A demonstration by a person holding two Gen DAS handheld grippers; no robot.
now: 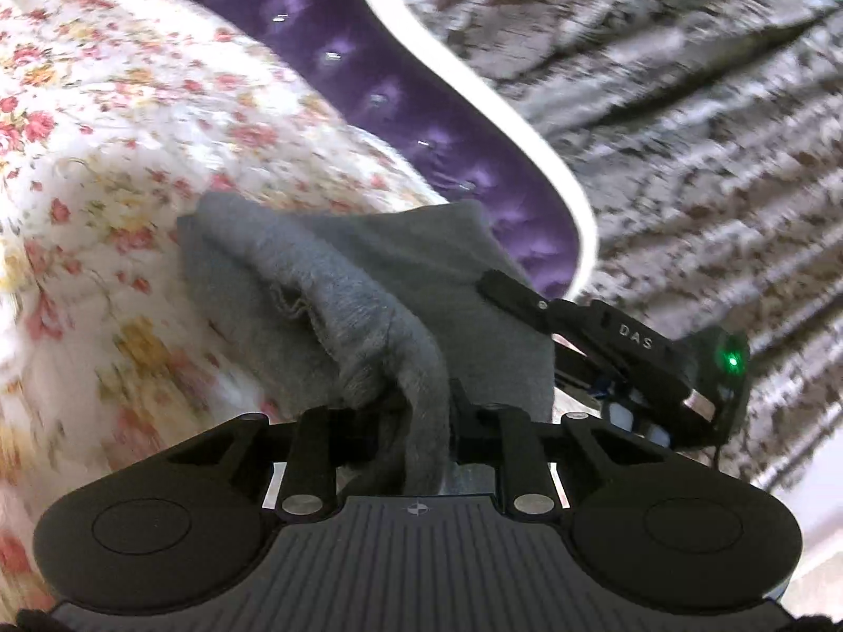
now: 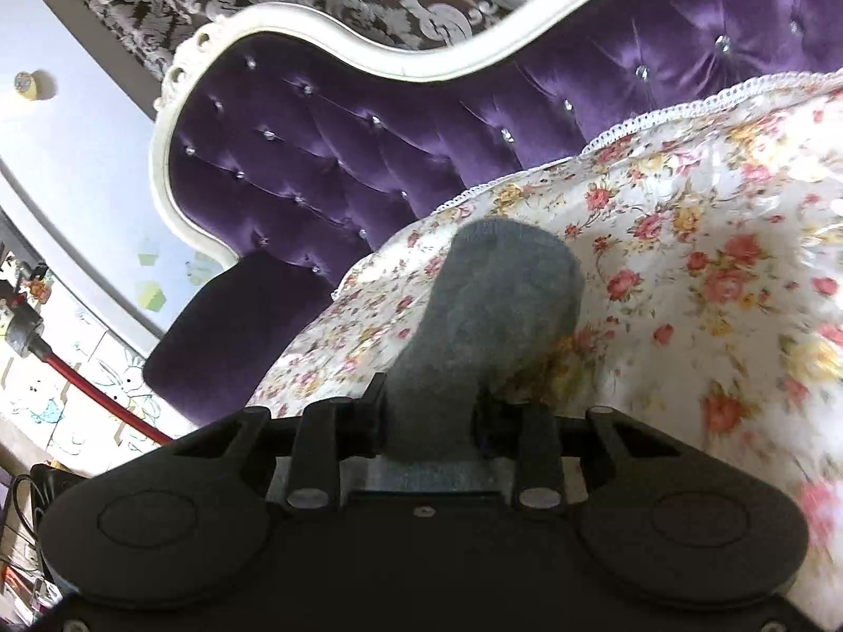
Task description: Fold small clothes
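You have the grey cloth [image 1: 337, 284] pinched in your left gripper [image 1: 416, 411]: its jaws are closed on a bunched fold that runs straight down between them. The rest hangs just above the floral bed cover [image 1: 105, 131], with the purple headboard [image 1: 400, 105] behind. To the right in that view, your right gripper [image 1: 532, 300] reaches in at the cloth's far edge. From its own camera, the right gripper [image 2: 429, 416] has its jaws clamped on a thick grey wad, rounded end out over the cover [image 2: 711, 221].

Both grips look bunched rather than on clean corners, I'd say. Pull your hands apart too fast and the fabric could slip out of one side, most likely the right, where the wad is fat. Lay it down still crumpled and the fold will come out crooked.
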